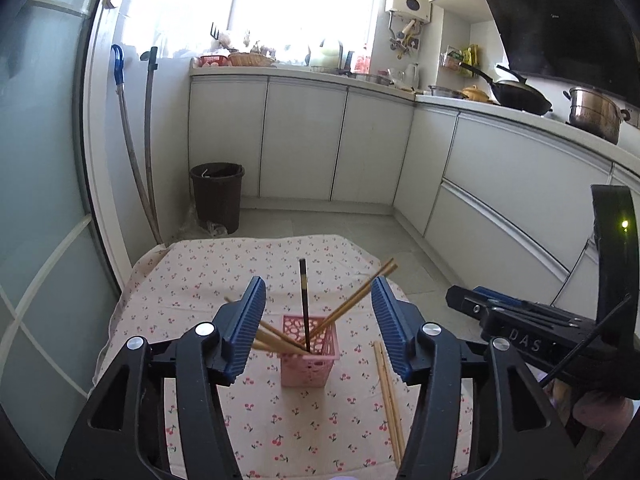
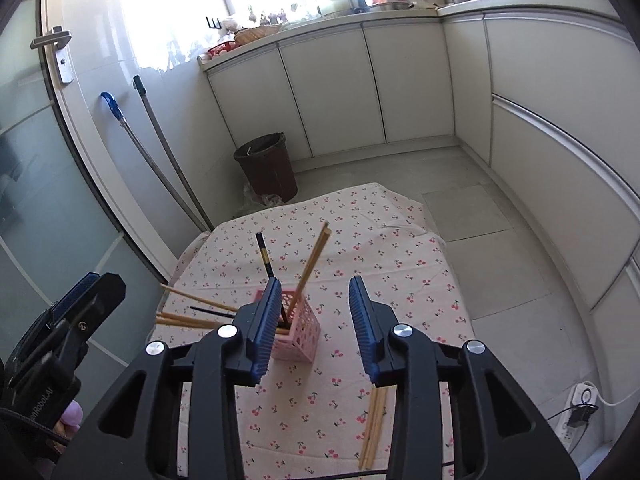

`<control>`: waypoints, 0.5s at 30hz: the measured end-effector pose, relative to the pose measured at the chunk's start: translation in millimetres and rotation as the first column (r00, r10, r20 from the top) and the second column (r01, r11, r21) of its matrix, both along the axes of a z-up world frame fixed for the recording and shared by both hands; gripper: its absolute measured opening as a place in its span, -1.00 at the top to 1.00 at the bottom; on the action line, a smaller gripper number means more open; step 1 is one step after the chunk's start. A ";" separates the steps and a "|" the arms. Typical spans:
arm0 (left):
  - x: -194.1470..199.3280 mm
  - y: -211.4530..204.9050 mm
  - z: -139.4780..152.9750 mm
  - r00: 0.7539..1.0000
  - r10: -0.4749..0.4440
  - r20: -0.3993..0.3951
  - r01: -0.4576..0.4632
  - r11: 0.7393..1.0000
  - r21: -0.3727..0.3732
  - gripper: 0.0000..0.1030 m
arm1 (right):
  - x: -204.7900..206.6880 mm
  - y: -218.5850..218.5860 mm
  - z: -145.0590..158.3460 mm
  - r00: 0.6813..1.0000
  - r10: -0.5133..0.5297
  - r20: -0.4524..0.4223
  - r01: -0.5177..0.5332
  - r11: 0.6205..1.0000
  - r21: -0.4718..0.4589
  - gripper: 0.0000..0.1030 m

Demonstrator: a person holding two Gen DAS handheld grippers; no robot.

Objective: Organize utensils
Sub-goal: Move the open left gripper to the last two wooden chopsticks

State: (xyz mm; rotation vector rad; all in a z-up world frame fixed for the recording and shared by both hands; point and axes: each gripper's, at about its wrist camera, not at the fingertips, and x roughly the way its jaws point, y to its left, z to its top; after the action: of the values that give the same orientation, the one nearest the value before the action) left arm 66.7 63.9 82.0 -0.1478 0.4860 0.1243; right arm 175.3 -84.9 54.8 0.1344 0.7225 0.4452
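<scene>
My left gripper (image 1: pixel 318 328) and right gripper (image 2: pixel 312 330) both hang wide apart, holding nothing. Nearest, a loose pair of chopsticks (image 2: pixel 374 426) lies flat on the cloth (image 2: pixel 360 240), just under my right fingers. I judge them light, stiff and slick, apt to roll or splay, so I would pinch both together near the middle. Beyond stands the pink holder (image 1: pixel 310 354), already bristling with leaning sticks and one dark chopstick (image 1: pixel 304 300). It looks light and tippable, so I would lower the pair in gently.
</scene>
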 end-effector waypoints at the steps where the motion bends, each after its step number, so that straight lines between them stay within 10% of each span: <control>1: -2.4 -1.8 -6.4 1.000 -0.003 -0.017 0.003 1.000 -0.005 -0.11 | -5.3 -5.1 -4.8 1.000 -0.009 -0.005 0.009 1.000 -0.014 0.21; 15: -12.2 -33.5 -77.2 0.976 -0.020 -0.216 0.028 0.999 0.036 -0.80 | -32.0 -62.6 -76.2 0.982 -0.109 -0.157 0.092 0.989 -0.115 -0.55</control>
State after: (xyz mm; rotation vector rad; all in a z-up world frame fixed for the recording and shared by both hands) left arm 54.6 30.5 4.9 -0.0901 0.7010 0.1268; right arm 143.3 -147.6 -21.4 0.1068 0.8940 0.3001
